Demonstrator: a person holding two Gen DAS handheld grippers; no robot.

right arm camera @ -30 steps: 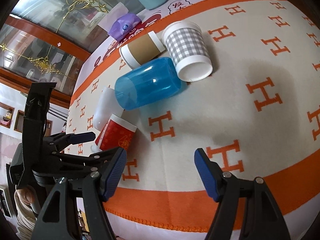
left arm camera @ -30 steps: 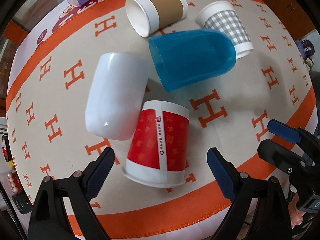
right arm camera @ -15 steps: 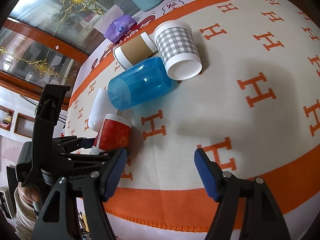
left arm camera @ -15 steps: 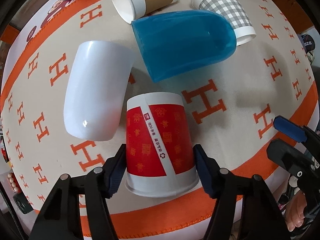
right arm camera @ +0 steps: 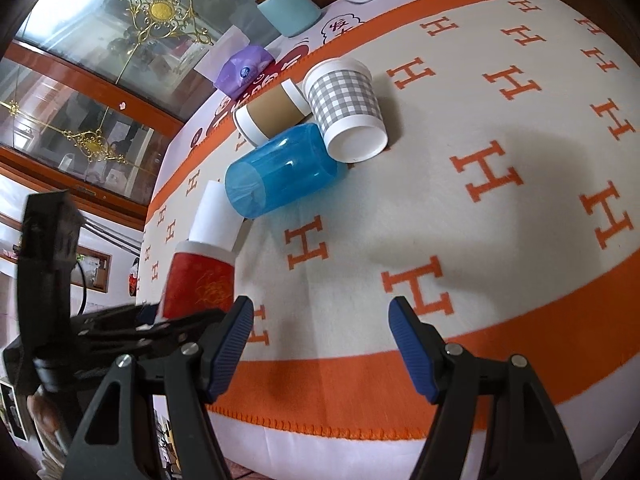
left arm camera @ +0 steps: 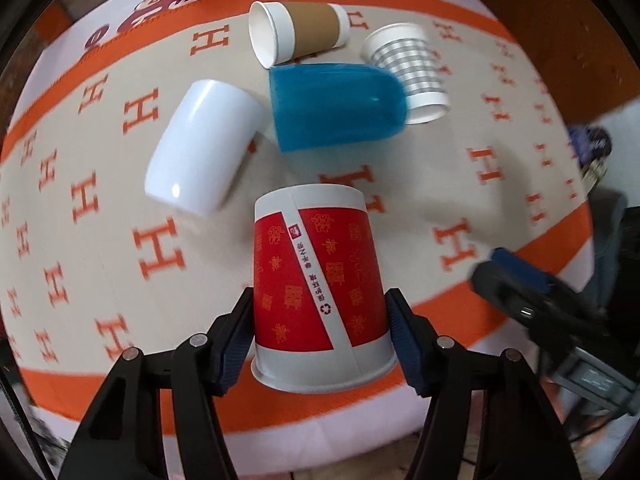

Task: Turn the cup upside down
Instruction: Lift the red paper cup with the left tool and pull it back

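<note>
Left tool clamped on red paper cup near tabletop's front edge; right tool wide open, holding nothing.

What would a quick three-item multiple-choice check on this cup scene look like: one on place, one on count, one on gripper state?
1. Where does the blue cup lie?
A. Between the white cup and the checked cup
B. Inside the brown-sleeved cup
C. Off the blanket

2. How many cups are in view on the blanket?
A. Three
B. Five
C. Seven

3. What is the left gripper doing?
A. Hanging open
B. Closed on the red cup
C. Closed on the blue cup

Answers: 1 A, it lies on its side between them. 2 B, red, white, blue, brown-sleeved, checked. 3 B, both pads press the red cup's sides; the right gripper is open.
</note>
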